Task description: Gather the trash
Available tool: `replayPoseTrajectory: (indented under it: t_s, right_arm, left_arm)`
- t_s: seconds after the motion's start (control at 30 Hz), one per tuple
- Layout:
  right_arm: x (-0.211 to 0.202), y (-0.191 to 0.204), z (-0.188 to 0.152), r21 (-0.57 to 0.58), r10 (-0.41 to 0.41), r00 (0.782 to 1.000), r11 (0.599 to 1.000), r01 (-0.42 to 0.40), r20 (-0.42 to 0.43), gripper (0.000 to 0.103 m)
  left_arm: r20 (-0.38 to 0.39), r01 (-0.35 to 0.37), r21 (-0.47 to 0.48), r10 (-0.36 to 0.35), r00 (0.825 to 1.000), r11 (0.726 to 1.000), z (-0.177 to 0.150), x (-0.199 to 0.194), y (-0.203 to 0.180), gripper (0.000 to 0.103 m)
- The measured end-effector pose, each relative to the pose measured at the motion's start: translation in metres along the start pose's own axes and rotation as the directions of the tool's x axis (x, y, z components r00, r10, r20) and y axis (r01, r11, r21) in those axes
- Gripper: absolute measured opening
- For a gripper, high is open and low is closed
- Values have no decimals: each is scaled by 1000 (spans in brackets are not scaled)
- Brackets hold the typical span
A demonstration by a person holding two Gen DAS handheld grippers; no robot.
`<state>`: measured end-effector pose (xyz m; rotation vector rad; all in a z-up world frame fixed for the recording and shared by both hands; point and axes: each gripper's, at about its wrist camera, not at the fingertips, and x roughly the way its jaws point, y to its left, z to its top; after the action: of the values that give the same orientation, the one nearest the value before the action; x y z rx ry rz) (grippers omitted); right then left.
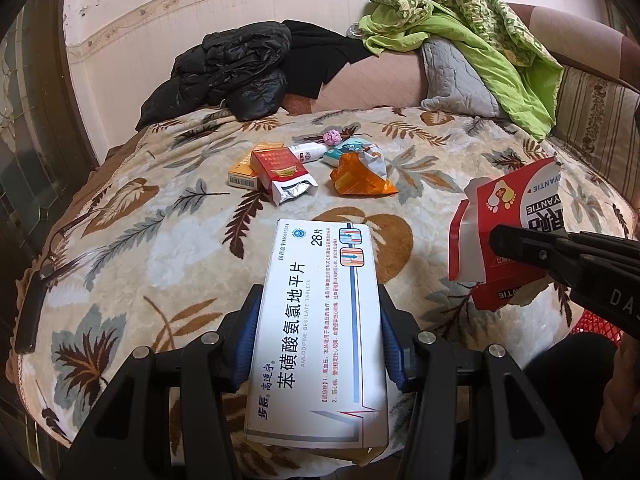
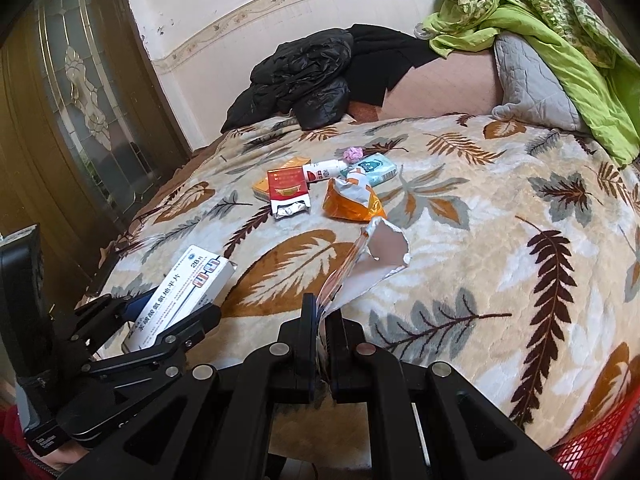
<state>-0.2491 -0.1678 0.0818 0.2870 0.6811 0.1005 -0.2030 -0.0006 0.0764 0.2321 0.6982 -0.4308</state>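
The left tool (image 1: 320,332) grips a white pill box (image 1: 320,320) by its long sides, the blue pads (image 1: 246,344) pressed against both edges, so the box points straight ahead along the fingers above the leaf-print blanket (image 1: 160,208). In the right wrist view the same tool (image 2: 168,322) and box (image 2: 180,292) sit low to the left of the right tool.

The right tool (image 2: 320,320) is nearly closed on a torn red carton (image 1: 508,216), pinching a thin flap of it (from its own camera only the white inner side (image 2: 380,252) shows, rising ahead of the fingertips). Seen from the left tool, the carton hangs to the right and slightly ahead, clear of the blanket.

Further ahead of both tools, near the middle of the bed, the remaining litter lies in a loose cluster: an open red cigarette pack (image 1: 284,176), touching a yellow box (image 1: 248,168) on its left, a white tube (image 1: 308,152) behind it, a pink wad (image 1: 332,137), a teal tissue pack (image 1: 348,150) and an orange wrapper (image 1: 360,176).

Beyond the cluster, a black jacket (image 1: 232,76) and a green quilt (image 1: 472,36) are piled at the far side of the bed. A red basket (image 2: 600,440) shows at the near right, below the right tool.
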Motion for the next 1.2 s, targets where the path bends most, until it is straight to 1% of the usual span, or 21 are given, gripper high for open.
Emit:
replayPoseTrajectory:
  t_s: [0.67, 0.77, 0.87, 0.93, 1.0, 1.13, 1.2]
  right_arm:
    - [-22, -1, 0, 27, 17, 1000, 999, -17, 17, 5]
    - [-30, -4, 2, 36, 14, 1000, 999, -15, 27, 5]
    - [-41, -13, 3, 56, 6, 999, 998, -8, 40, 5]
    - [-51, -20, 3, 75, -3, 999, 997, 0, 50, 5]
    - [-60, -27, 1, 93, -17, 998, 996, 12, 57, 5]
    - [-91, -54, -6, 156, -68, 995, 986, 55, 78, 5]
    - [-106, -69, -10, 186, -100, 991, 979, 83, 87, 5]
  left_arm:
    - [-11, 34, 19, -34, 999, 999, 1, -2, -14, 51]
    - [-14, 67, 10, -67, 998, 998, 4, -4, -15, 51]
    - [-3, 123, 9, -123, 992, 992, 8, -10, -20, 51]
    - [-4, 169, 31, -169, 986, 985, 13, -14, -29, 51]
    - [1, 214, 52, -215, 977, 975, 19, -20, -40, 51]
    - [5, 287, 108, -289, 957, 952, 29, -29, -69, 51]
    - [-2, 337, 137, -340, 940, 932, 34, -34, -89, 51]
